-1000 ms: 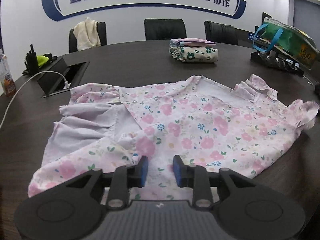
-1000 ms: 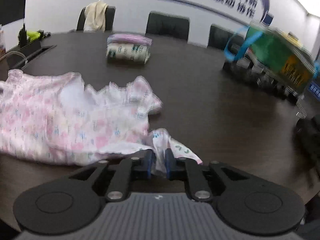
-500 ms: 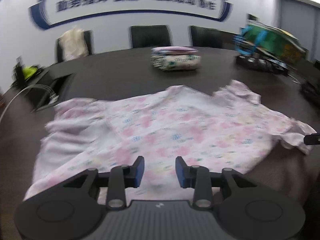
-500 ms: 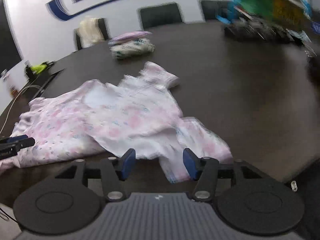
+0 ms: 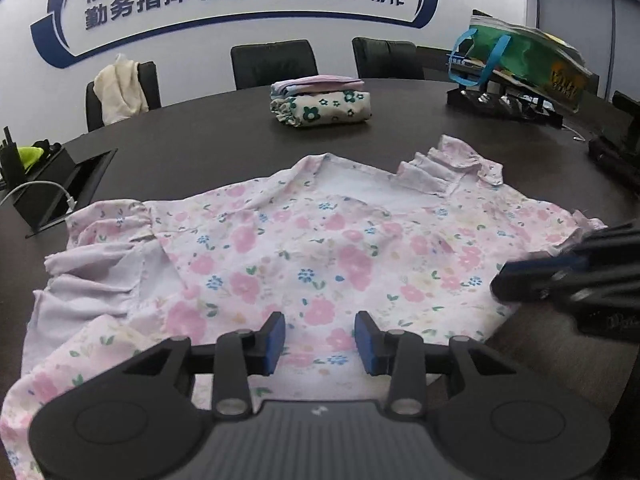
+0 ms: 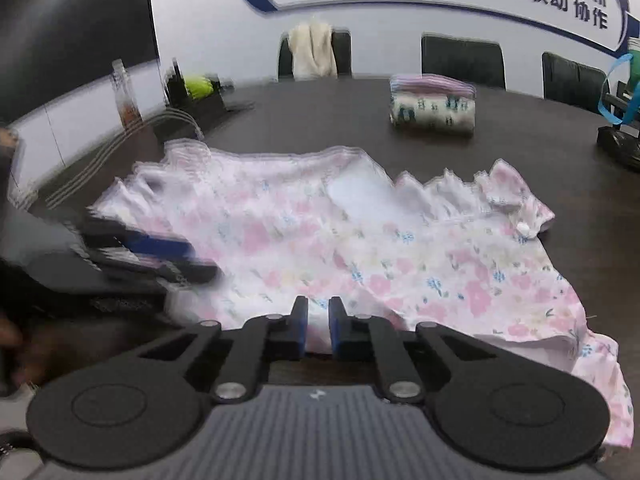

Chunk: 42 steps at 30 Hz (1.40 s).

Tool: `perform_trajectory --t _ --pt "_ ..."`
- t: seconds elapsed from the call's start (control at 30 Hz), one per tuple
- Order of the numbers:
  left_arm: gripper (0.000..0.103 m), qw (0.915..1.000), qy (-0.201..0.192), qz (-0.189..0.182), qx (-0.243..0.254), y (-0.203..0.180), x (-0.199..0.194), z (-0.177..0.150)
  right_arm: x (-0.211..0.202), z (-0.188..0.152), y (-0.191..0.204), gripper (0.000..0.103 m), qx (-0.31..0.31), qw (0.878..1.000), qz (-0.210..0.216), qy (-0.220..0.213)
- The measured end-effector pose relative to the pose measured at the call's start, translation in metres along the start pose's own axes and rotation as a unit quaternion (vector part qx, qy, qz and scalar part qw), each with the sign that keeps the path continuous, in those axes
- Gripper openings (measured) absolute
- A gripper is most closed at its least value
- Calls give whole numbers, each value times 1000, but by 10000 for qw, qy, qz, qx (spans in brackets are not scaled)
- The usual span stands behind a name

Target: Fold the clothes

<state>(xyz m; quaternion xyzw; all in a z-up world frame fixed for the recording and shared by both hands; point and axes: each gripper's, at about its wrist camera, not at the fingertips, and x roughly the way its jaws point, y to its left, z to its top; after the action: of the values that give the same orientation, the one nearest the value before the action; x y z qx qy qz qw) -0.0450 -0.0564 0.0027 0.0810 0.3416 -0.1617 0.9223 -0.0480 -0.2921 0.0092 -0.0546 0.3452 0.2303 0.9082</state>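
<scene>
Two hand-held grippers at floral blouse [image 5: 320, 248], flat on counter [image 5: 200, 148], long axis crosswise. Right hand-held gripper [image 6: 318, 320], jaws just closing, pinches near hem; left hand-held gripper [image 5: 320, 338] part-open above hem, empty.

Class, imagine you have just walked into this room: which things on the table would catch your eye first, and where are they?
A pink floral garment lies spread across the near part of the dark table, filling most of both views. The left gripper hangs over its near hem with jaws apart, while the right gripper has just been closing its jaws on that hem. Farther back sits a stack of folded clothes.
</scene>
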Motion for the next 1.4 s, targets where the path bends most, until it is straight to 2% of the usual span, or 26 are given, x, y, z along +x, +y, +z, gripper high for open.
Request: perform_trajectory --t 0.13,0.23,0.3,0.33,0.4,0.47,0.53,0.57,0.67,0.83,0.9,0.97,1.0,1.03,1.07,1.17,1.3,1.4 --pt "37 9996 165 -40 -204 23 -8 2 0 3 -21 10 274 9987 -409 102" --pt "37 9945 346 -514 -843 71 -29 19 -16 28 -29 14 254 9992 -132 -261" --pt "37 9889 446 -501 -1322 108 -33 41 -25 46 -35 30 241 9985 71 -492" --pt "38 9849 480 -423 -1611 127 -31 56 -20 60 -37 44 262 9978 255 -550" --pt "44 9739 618 -367 -2154 164 -20 85 2 90 -44 52 513 9956 647 -441" --pt "47 9603 915 -443 -2598 194 8 108 39 119 -49 52 789 9926 914 -85" --pt "46 9492 1223 -46 -2900 216 41 122 76 144 -48 52 895 9906 984 327" --pt "45 9422 1338 125 -3069 225 54 126 91 153 -47 52 933 9900 962 436" --pt "46 9243 1512 173 -3499 240 79 132 130 176 -50 52 1169 9865 818 809" --pt "46 9006 1625 189 -4027 250 101 135 178 185 -72 52 2362 9557 1232 1250" --pt "46 8986 1655 230 -4058 250 106 135 190 185 -74 52 2582 9485 1266 1332" --pt "39 8949 1740 288 -4098 249 111 134 201 185 -74 51 2658 9459 1197 1427" --pt "25 8918 1787 281 -4146 249 113 132 205 184 -74 48 2674 9451 1144 1487" --pt "17 8874 1846 236 -4217 251 115 129 207 183 -73 42 2706 9434 1105 1566" --pt "16 8844 1895 171 -4261 251 116 126 207 182 -74 41 2726 9430 1077 1579" --pt "15 8838 1974 28 -4243 252 120 123 195 182 -72 42 2430 9540 1002 1440" --pt "16 8825 2008 16 -4252 251 121 125 197 183 -72 42 2577 9454 1150 1633" --pt "16 8820 2005 10 -4265 250 122 127 204 180 -71 42 2876 9324 1234 1807"
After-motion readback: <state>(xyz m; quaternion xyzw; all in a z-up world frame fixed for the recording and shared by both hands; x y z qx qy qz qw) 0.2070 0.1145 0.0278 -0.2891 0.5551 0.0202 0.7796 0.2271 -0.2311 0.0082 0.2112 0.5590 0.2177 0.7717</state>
